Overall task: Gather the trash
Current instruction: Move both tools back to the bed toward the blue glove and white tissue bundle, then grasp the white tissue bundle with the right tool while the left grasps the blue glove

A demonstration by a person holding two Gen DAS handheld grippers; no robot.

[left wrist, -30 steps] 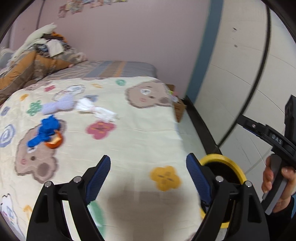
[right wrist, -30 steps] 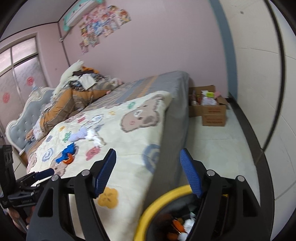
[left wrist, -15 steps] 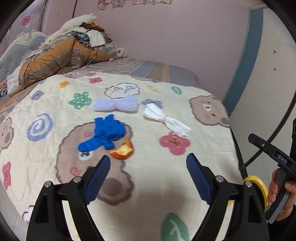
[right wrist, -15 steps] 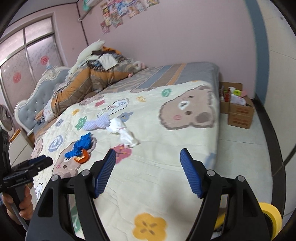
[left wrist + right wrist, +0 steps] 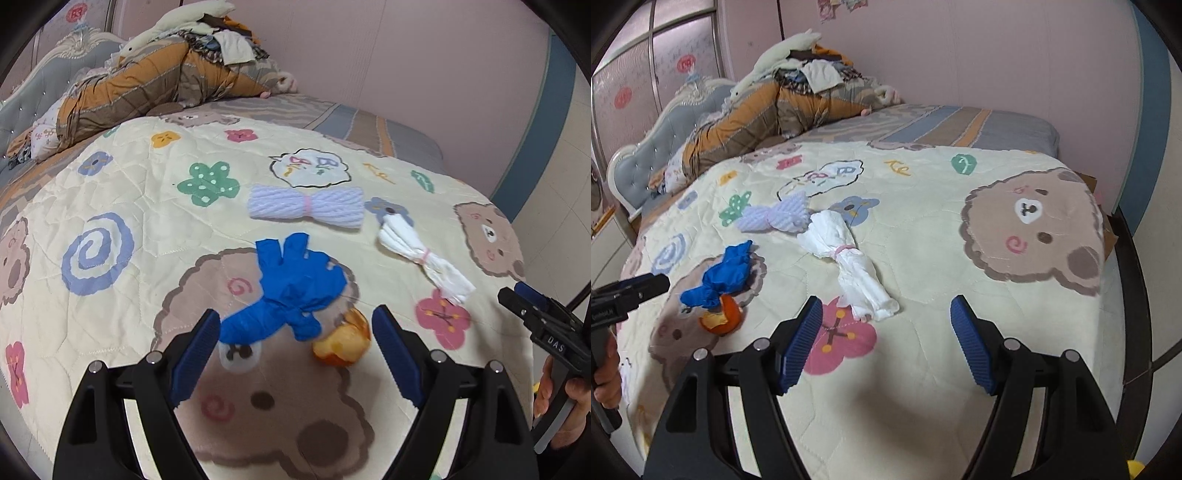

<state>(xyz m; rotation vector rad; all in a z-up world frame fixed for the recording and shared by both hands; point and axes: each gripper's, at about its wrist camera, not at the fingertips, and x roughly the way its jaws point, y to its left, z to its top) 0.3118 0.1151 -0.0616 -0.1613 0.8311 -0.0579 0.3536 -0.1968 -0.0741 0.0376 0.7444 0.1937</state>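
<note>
A crumpled blue glove (image 5: pixel 291 291) lies on the cream quilt (image 5: pixel 147 206), with an orange fruit peel (image 5: pixel 341 341) against its near side. My left gripper (image 5: pixel 295 354) hovers open just in front of both, nothing between its fingers. A white cloth bundle tied with a pink band (image 5: pixel 846 262) and a lilac knitted bundle (image 5: pixel 775 218) lie further back. My right gripper (image 5: pixel 886 343) stands open over the quilt, just short of the white bundle's near end. The glove (image 5: pixel 720 277) and peel (image 5: pixel 722 317) also show at the left of the right wrist view.
A heap of bedding and clothes (image 5: pixel 166 74) covers the head of the bed by a grey padded headboard (image 5: pixel 646 147). The pink wall (image 5: pixel 406 55) runs behind. The bed's right edge drops to a tiled floor (image 5: pixel 1156 332). A person's hand (image 5: pixel 554 398) holds the other gripper's handle.
Both views swung left from the yellow-rimmed bin and floor onto the bed. The glove, peel and bundles now sit much closer, and both grippers have stayed open.
</note>
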